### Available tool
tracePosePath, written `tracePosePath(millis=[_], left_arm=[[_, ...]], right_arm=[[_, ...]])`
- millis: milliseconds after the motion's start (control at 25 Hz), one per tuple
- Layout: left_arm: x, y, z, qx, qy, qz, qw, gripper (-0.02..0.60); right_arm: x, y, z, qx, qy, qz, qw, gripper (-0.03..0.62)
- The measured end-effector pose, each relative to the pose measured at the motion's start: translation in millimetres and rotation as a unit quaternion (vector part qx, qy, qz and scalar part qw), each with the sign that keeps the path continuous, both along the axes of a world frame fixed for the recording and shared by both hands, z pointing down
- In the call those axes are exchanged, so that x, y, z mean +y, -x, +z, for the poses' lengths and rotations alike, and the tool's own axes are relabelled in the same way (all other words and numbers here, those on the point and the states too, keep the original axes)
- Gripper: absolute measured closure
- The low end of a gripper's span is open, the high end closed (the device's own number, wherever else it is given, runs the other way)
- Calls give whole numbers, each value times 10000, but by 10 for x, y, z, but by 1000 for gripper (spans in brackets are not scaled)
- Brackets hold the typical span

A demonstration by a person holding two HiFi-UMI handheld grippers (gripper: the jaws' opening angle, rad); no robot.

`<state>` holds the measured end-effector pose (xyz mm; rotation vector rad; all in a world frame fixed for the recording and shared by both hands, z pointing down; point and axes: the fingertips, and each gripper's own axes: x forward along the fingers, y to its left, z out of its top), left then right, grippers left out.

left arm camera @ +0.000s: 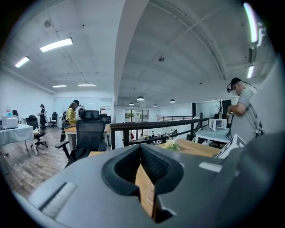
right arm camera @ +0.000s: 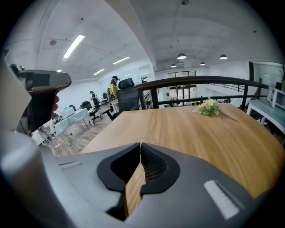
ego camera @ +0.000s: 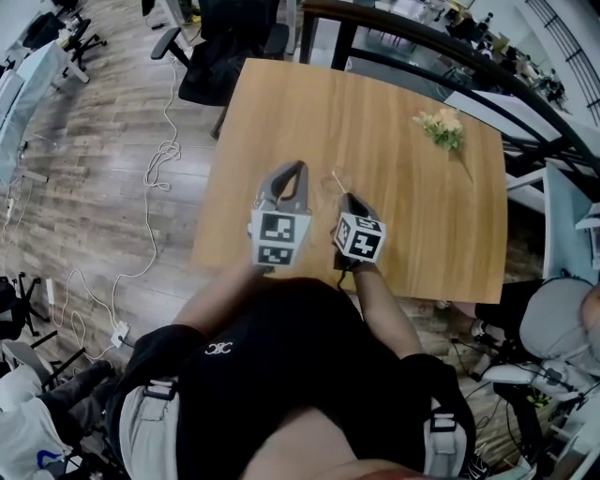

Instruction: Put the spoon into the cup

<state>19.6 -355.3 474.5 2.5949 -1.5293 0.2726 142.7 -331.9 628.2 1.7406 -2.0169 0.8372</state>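
A clear cup (ego camera: 327,187) stands on the wooden table (ego camera: 394,216), just past my two grippers; only its thin rim (right arm camera: 152,140) shows in the right gripper view. A thin spoon handle (ego camera: 336,178) slants over the cup toward my right gripper (ego camera: 346,198). That gripper (right arm camera: 140,145) is shut, and a pale sliver of the spoon (right arm camera: 140,141) pokes out of its tips. My left gripper (ego camera: 298,169) is held up beside the cup on its left, shut with nothing in it (left arm camera: 140,148).
A small bunch of pale flowers (ego camera: 442,127) lies at the table's far right (right arm camera: 207,107). A black office chair (ego camera: 225,47) and a dark railing (ego camera: 394,23) stand beyond the far edge. Cables trail over the floor at left (ego camera: 164,155).
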Motion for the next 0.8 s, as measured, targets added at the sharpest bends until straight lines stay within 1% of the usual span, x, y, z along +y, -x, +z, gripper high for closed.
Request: tracePosePath(millis=[320, 800], left_arm=[[5, 47, 28, 14, 60, 42, 10000, 569], [38, 130, 61, -23, 96, 40, 9999, 569]], right_arm=[[-47, 92, 202, -82, 389, 17, 9992, 583], [-127, 124, 367, -30, 701, 50, 9975, 583]])
